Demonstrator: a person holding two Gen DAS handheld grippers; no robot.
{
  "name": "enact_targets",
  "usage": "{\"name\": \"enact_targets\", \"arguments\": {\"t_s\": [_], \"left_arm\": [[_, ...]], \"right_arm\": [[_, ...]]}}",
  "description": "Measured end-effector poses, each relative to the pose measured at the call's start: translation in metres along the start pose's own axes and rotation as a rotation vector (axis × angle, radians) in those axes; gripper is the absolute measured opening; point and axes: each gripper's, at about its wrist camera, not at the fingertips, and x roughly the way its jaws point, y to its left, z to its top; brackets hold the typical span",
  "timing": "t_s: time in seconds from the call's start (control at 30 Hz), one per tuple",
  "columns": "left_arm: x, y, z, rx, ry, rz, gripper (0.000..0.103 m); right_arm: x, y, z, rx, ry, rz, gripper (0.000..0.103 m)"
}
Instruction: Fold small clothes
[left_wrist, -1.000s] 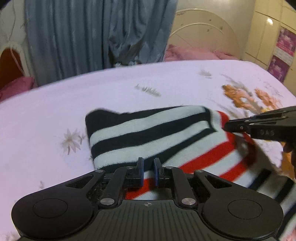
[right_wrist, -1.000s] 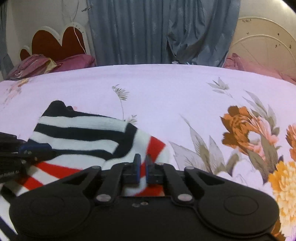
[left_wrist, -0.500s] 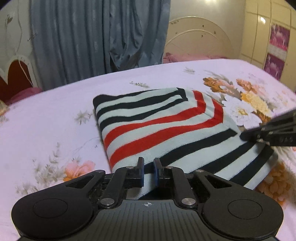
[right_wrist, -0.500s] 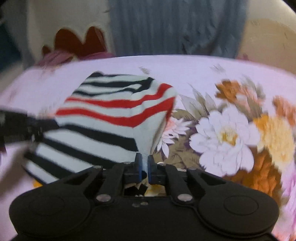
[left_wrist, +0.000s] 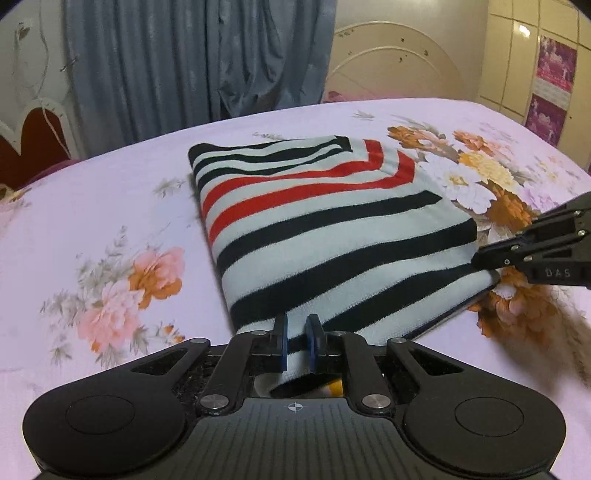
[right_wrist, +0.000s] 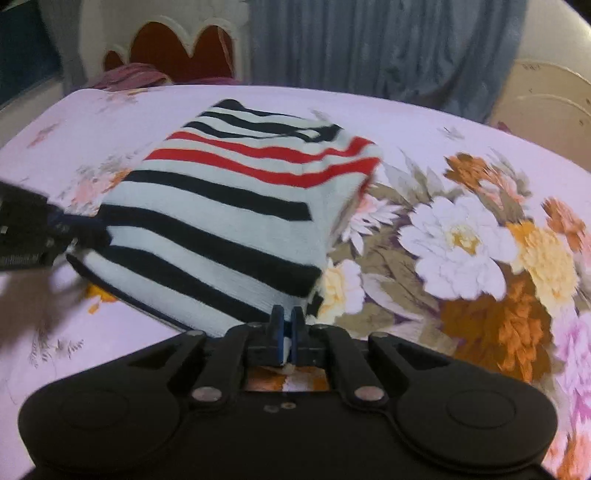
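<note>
A bed is covered by a pale lilac sheet (left_wrist: 110, 192) printed with flowers; the largest cluster, white, orange and yellow blooms (right_wrist: 476, 251), is seen on the right half of the right wrist view. A blue-grey curtain (left_wrist: 192, 59) hangs behind the far edge of the bed. A cream curved headboard (left_wrist: 395, 70) stands at far right in the left wrist view, and a red scalloped headboard (right_wrist: 177, 55) at far left in the right wrist view, with crumpled pink cloth just beside it. Pale cabinet doors carrying pink posters (left_wrist: 550, 88) are seen at the far right.

A striped knit garment (left_wrist: 325, 229) lies folded on the middle of the sheet, black and white bands near, two red bands further back, thinner black bands at the far end. Its near edge is raised slightly off the sheet at both near corners.

The left gripper (left_wrist: 297, 341) is clamped on the near left corner of the garment; striped cloth is seen pinched between its blue pads and bunched behind them. The right gripper (right_wrist: 287, 332) is closed on the near right corner, a thin fold of white cloth being caught between its pads. Each gripper is seen from the other's camera at the garment's near edge; the right wrist view is slightly blurred.
</note>
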Motion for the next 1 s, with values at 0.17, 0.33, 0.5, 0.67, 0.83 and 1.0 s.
{"name": "enact_targets", "arguments": {"t_s": [0.17, 0.33, 0.5, 0.67, 0.83, 1.0], "left_arm": [[-0.004, -0.003, -0.002, -0.001, 0.008, 0.019, 0.011], [-0.01, -0.022, 0.016, 0.012, -0.005, 0.067, 0.012], [-0.008, -0.033, 0.034, 0.015, -0.048, 0.147, 0.074], [0.0, -0.033, 0.035, -0.002, -0.047, 0.147, 0.085], [0.018, -0.033, 0.018, -0.025, 0.038, 0.159, 0.074], [0.019, -0.029, 0.011, -0.053, 0.032, 0.155, 0.074]], "right_arm": [[-0.003, -0.008, 0.002, 0.035, 0.007, 0.017, 0.009], [-0.036, 0.003, 0.015, 0.056, -0.13, 0.013, 0.01], [-0.03, 0.012, 0.034, 0.07, -0.189, -0.003, 0.014], [-0.012, 0.016, 0.034, 0.062, -0.153, 0.009, 0.021], [0.002, 0.022, 0.014, 0.01, -0.093, 0.012, 0.02], [0.006, 0.028, 0.001, -0.033, -0.09, 0.02, 0.022]]}}
